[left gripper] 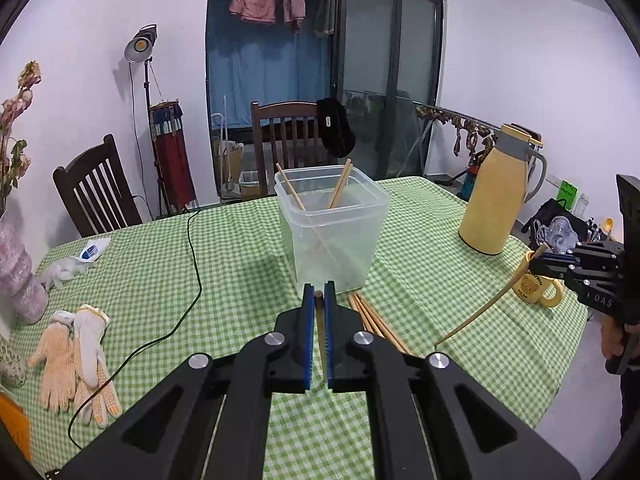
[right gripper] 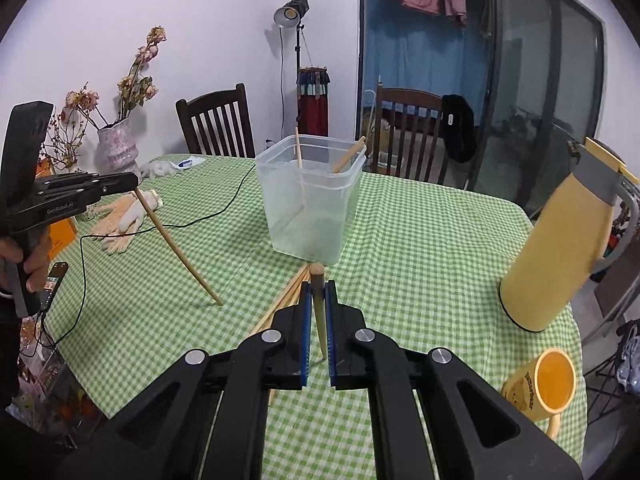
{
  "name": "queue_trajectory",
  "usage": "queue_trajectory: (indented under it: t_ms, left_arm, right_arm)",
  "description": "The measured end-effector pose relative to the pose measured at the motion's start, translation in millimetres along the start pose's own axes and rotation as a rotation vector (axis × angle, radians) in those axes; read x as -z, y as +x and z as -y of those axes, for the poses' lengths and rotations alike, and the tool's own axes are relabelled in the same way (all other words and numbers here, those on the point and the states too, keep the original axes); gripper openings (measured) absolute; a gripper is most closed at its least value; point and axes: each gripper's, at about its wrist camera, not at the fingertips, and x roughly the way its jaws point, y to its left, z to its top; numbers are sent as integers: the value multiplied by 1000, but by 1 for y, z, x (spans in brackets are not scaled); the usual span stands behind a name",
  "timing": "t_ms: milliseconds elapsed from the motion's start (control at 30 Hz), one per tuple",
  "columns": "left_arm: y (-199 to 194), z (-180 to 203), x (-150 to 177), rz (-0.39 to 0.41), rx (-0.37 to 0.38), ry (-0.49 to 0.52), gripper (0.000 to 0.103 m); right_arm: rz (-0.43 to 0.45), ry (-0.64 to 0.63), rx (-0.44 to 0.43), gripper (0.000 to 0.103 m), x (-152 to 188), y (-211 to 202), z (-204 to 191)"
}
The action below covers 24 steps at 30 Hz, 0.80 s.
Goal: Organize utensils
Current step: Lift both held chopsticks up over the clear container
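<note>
In the left wrist view, our left gripper fills the lower centre of the frame, its jaws clenched on a single chopstick that runs down between the blue pads with its blunt end poking up just past the tips. Straight beyond it, at centre frame, stands the clear plastic container on the green checked surface, with two chopsticks already leaning inside against its rim. A bundle of loose chopsticks lies flat on the surface just to the right of our jaws, near the container's base. At the right edge we see the right gripper gripping another chopstick that slants down to the lower left, in front of a yellow mug; a yellow thermos stands above it, and work gloves lie at the lower left. In the right wrist view, our right gripper sits at lower centre, jaws grasping its chopstick, whose end rises above the tips in front of the container at centre frame. The loose chopsticks lie left of the jaws. At the left edge the left gripper holds its chopstick angled down to the right, its lower tip close above the surface.
</note>
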Motion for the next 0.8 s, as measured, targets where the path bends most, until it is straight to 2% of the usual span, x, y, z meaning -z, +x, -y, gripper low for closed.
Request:
queue_trajectory:
  t_ms: [167,467,700,800]
  left_arm:
    - [0,-3,-10,1,39,-8,1]
    - [-26,-13,-64,113,102,-62,1]
    - [-51,-26,-145,189,154,-76,1]
    - [-59,-28,-187,229,138,-76,1]
  right_arm:
    - [-8,-9,-9,7,-10,5,5]
    - [69,-24,-3,7,-52,-7,17]
    - [179,-32,-13,7,-128,-34,32]
    - [238,-28,-28,7,-170,-49,37]
